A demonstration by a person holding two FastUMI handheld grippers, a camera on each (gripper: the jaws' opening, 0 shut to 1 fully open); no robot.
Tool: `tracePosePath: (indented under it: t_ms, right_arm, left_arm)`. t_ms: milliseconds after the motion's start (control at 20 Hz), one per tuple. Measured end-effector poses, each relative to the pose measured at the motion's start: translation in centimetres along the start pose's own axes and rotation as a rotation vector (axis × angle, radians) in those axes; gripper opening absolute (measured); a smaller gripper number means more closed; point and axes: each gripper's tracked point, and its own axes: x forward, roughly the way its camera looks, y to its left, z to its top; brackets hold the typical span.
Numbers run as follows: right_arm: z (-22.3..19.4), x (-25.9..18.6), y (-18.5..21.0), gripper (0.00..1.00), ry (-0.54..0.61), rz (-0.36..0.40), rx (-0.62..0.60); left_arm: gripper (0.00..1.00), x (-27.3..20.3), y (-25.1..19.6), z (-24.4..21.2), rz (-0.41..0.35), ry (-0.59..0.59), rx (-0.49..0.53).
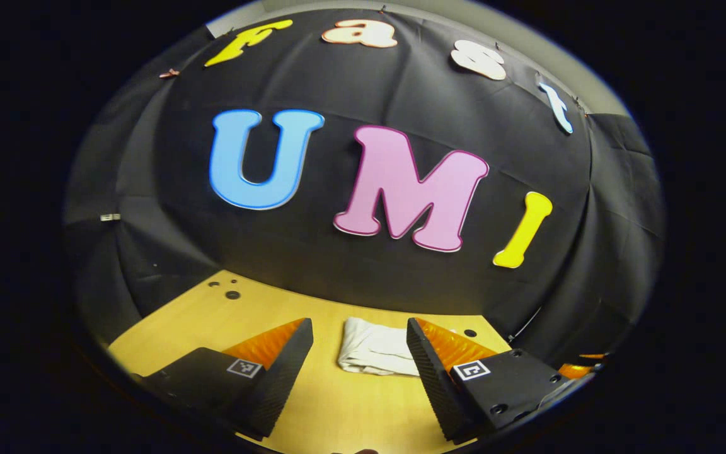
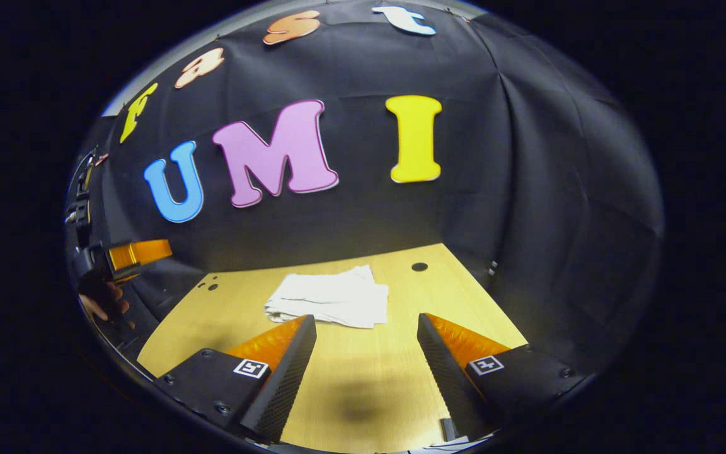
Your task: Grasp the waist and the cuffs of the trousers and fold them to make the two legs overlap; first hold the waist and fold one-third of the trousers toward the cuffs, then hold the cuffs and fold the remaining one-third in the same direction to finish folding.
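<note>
In the left gripper view, the left gripper (image 1: 359, 343) has its fingers spread wide with nothing between them, held above the table (image 1: 186, 328) and not touching it. The trousers (image 1: 372, 354) lie ahead of it as a compact white folded bundle on the wood, showing in the gap between the two fingers and closer to the finger on the right side of that view, whose tip hides the bundle's right edge. The bundle is apart from both fingers. Small dark holes (image 1: 232, 294) in the tabletop sit ahead and to the left, and another shows just past the right-hand finger. The black cloth wall (image 1: 350, 271) rises straight behind the trousers.

In the right gripper view, the right gripper (image 2: 366, 328) is likewise wide open and empty, raised over the table (image 2: 363, 378), with a soft shadow on the wood below it. The trousers (image 2: 331, 299) lie ahead and slightly left of its centre line, folded flat in layers with edges stacked, the near edge just beyond the tip of the left-hand finger and not touching it. A dark hole (image 2: 419, 267) in the table sits ahead to the right of the bundle. Far to the left, at the edge of this view, the left gripper is seen, with a hand (image 2: 101, 302) holding it, well apart from the trousers; how its fingers stand cannot be told from here.
</note>
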Motion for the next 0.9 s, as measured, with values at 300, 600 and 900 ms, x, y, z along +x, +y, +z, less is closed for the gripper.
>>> tracePosePath:
  t_ms: [300, 600, 900]
  right_arm:
    - [1.7, -5.1, 4.4, 0.99, -0.080, 0.060, -0.015]
    - [1.5, -8.0, 5.2, 0.99, -0.098, 0.067, -0.005]
    - [2.5, -9.9, 5.2, 0.99, -0.131, 0.063, -0.021]
  left_arm:
    - [0.94, -8.1, 2.7, -0.9, 0.054, -0.013, 0.028]
    - [0.94, -12.6, 3.0, -1.2, 0.041, -0.026, 0.100]
    - [0.94, -14.2, 3.1, -1.8, 0.058, -0.029, 0.128]
